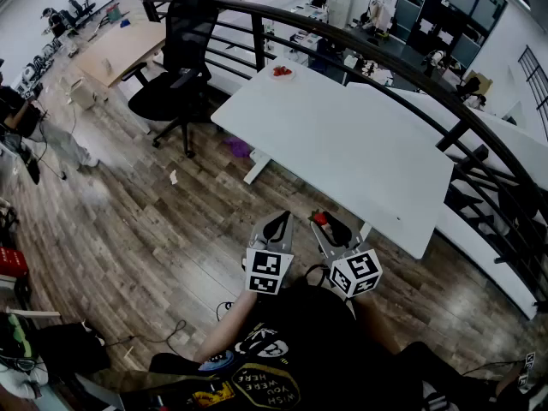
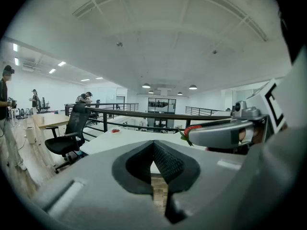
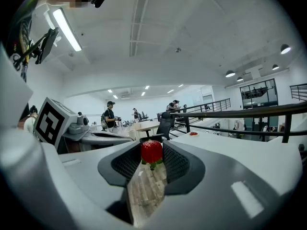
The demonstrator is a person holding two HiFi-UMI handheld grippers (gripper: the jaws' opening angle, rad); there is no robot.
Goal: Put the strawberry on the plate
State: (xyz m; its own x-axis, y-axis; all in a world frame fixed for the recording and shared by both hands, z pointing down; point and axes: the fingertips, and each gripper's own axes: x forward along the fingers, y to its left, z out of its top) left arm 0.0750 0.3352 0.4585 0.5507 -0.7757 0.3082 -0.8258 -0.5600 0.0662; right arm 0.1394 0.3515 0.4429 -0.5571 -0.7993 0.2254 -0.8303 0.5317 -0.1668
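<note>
Bright, even indoor light comes from a ceiling strip lamp and round downlights. The white table is nearly washed out in the head view. All three views bend strongly toward dark, rounded corners. Close to the lens the right gripper blurs, while the strawberry is sharp

Black printed T-shirt; grey left hand-held gripper, right hand-held gripper; marker cubes.

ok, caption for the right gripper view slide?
Right hand-held gripper clamped on a red strawberry, facing the long white table with a small white plate at its far end.
</note>
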